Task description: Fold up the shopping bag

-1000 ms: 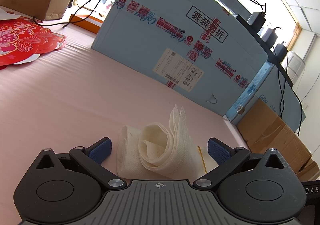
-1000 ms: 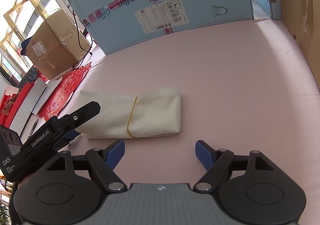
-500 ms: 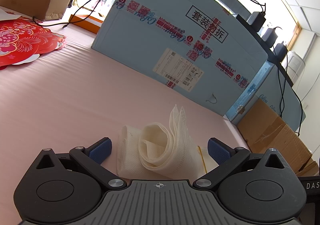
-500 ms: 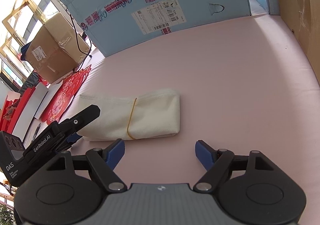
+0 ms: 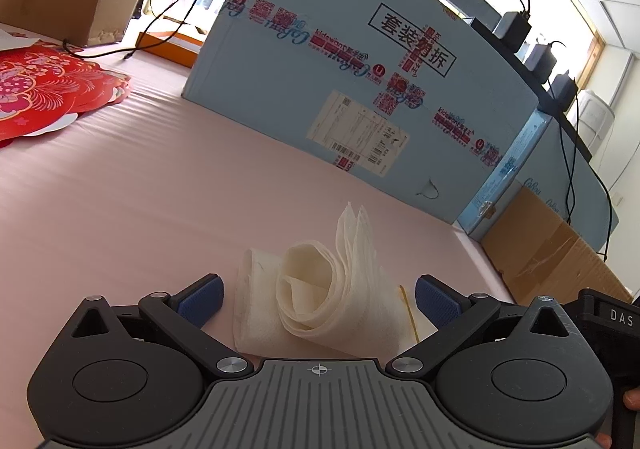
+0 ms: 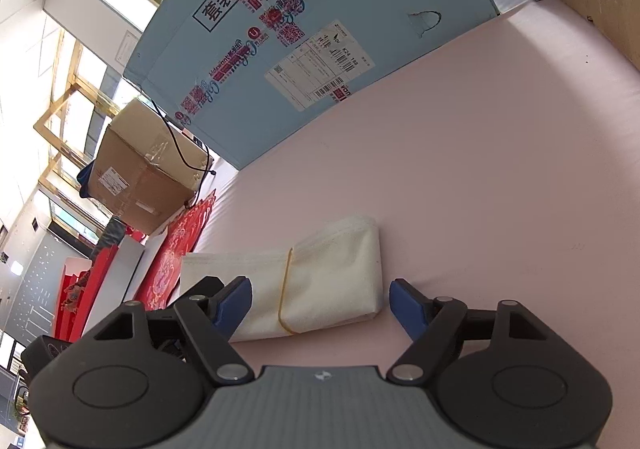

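A cream shopping bag (image 6: 320, 281) lies folded into a flat bundle on the pink table (image 6: 480, 177), bound by a yellow rubber band (image 6: 286, 289). In the left wrist view the same bag (image 5: 316, 297) shows its layered, curled end, with the band (image 5: 408, 313) at its right. My left gripper (image 5: 318, 299) stands open, its blue pads on either side of the bag's end without pressing it. My right gripper (image 6: 320, 303) is open too, low over the bundle's near side, the left pad over the bag and the right pad beside its folded end.
A big light-blue carton (image 5: 360, 97) walls the far side. Red paper cutouts (image 5: 44, 89) and a brown cardboard box (image 6: 148, 177) lie to the left. More brown cardboard (image 5: 560, 261) stands at the right edge. Black cables (image 5: 176, 17) hang over the carton.
The right gripper has tilted and moved closer, so the bag now sits between its pads. The left gripper and the bag have stayed put.
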A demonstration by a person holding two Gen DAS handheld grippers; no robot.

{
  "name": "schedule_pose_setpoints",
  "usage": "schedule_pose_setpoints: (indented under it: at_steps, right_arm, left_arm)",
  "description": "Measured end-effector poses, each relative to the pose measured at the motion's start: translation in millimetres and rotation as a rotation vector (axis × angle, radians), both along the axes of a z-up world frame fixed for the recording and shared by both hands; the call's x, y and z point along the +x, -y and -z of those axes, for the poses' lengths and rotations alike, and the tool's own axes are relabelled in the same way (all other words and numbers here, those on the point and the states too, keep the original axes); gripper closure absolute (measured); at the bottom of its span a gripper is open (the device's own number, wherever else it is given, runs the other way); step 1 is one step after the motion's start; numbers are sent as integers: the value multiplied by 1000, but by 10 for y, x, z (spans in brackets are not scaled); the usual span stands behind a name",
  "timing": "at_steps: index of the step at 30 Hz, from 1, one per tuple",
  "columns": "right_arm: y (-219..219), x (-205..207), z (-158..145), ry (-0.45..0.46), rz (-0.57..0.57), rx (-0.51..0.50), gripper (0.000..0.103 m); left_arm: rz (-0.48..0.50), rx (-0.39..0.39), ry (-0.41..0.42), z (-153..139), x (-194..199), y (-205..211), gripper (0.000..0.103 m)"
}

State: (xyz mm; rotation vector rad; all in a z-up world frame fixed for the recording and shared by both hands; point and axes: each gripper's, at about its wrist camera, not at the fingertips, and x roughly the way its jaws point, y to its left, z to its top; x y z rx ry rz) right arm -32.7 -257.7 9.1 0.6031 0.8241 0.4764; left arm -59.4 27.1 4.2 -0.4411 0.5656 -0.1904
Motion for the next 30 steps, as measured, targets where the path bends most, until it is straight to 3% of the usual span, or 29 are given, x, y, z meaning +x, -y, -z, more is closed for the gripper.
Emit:
schedule_pose_setpoints:
  at_steps: [6,14,16,17,22,28,30]
  right_arm:
    - [-91,-31,-3,58,15,-45,27]
    - [-154,-90,12,111,48,-154,60]
    - [-171,-107,22,126,58,-186,73]
    - [-167,-114,25,131,66,-190,74]
    - [-97,-140,-17,157,92,-179,84]
    - [18,-276,-206,255,116,-160,87]
    - [81,-344,-266,287,135,-153,88]
  left_arm:
    - [1,120,-29,-40,43,161,0]
    - [3,249,-48,-94,66,328,4]
    - [4,273,-48,-107,64,358,14]
    - [5,285,-47,-113,64,373,16]
    - [5,287,-15,-192,70,356,49]
    - [50,351,71,-405,13,587,65]
    - [68,368,107,-485,-10,698,66]
